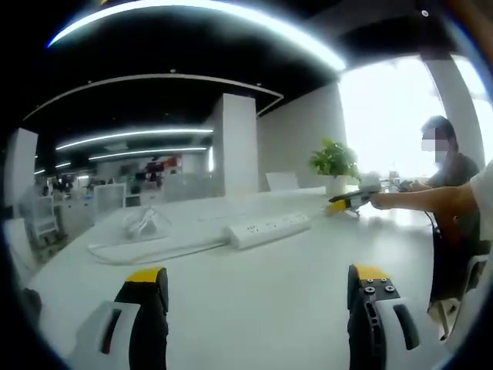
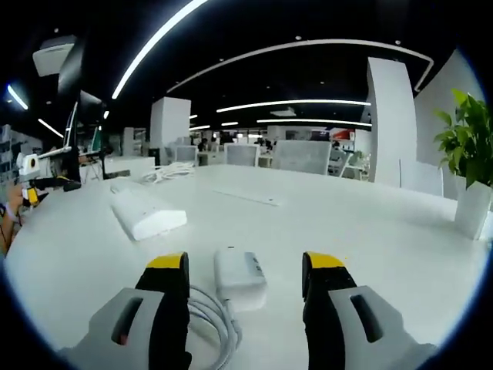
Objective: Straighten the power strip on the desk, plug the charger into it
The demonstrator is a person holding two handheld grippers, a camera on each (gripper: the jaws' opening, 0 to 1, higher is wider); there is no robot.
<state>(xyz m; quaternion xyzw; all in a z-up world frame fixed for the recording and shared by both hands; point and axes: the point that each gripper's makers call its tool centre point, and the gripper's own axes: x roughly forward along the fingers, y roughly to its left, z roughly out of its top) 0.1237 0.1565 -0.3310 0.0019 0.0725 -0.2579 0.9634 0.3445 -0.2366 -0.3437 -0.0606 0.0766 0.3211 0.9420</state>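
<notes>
Power strip (image 1: 269,229), long and white, lies flat on the white table (image 1: 254,308) well ahead of the left claw (image 1: 258,297), set at a slant with its socket face up. Its white cord (image 1: 146,250) runs off one end and curves along the tabletop toward a clear plastic wrapper (image 1: 145,222) lying just behind it. In the right gripper view the same strip (image 2: 146,212) sits off to the left of the right claw (image 2: 245,284), seen end-on.

Charger (image 2: 240,276), a white block, rests on the table between the right claw's two yellow-tipped jaws, which stand wide on either side of it; whether they touch it I cannot tell. A loop of white cable (image 2: 216,320) lies beside the charger's near end, next to the claw's left jaw.

Left claw's jaws are spread wide with only bare tabletop between them. In the left gripper view the right claw (image 1: 348,201) shows at the right, held out over the table by the person's forearm (image 1: 416,199).

A potted green plant (image 1: 334,166) in a white pot stands on the far part of the table. A person (image 1: 447,166) sits beyond it near a bright window. White pillars and ceiling light strips fill the office behind.
</notes>
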